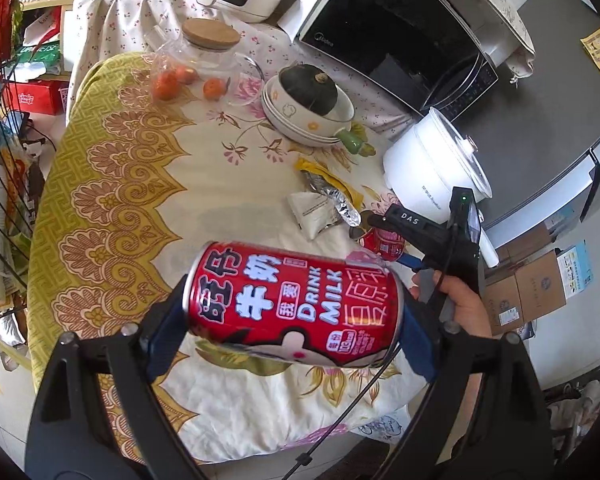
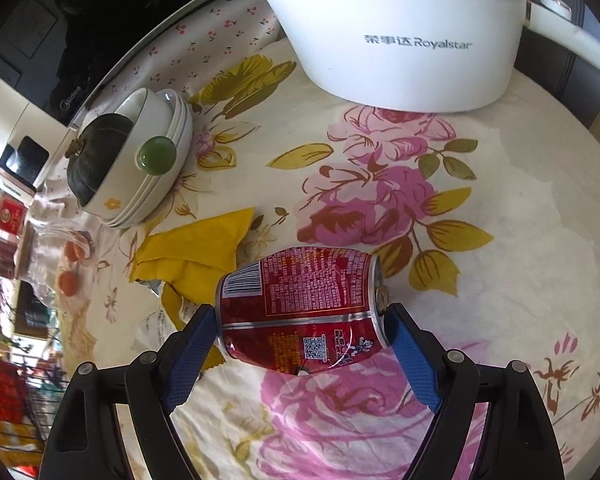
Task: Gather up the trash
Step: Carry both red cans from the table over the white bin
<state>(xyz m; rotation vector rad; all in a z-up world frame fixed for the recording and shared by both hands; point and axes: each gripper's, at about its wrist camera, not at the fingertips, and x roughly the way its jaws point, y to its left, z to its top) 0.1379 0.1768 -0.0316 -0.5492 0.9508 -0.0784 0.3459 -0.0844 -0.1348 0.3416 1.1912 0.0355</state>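
My left gripper [image 1: 288, 316] is shut on a red milk can [image 1: 292, 304], held sideways above the flowered tablecloth. My right gripper [image 2: 300, 324] is shut on a second, dented red can [image 2: 304, 312], gripped end to end just over the cloth; it also shows in the left wrist view [image 1: 384, 242] with the right gripper [image 1: 380, 236] around it. A yellow wrapper [image 2: 196, 256] lies just behind that can. A white packet [image 1: 314, 212] and a crumpled foil wrapper [image 1: 340, 200] lie beside the yellow wrapper [image 1: 328, 176].
A white Royalstar cooker [image 2: 396, 40] stands at the table's right. Stacked bowls [image 1: 300, 120] hold a dark squash [image 1: 308, 88]. A glass jar [image 1: 208, 60] with oranges, a microwave [image 1: 396, 36] and a wire rack [image 1: 4, 160] at left. Cardboard boxes [image 1: 528, 288] on the floor.
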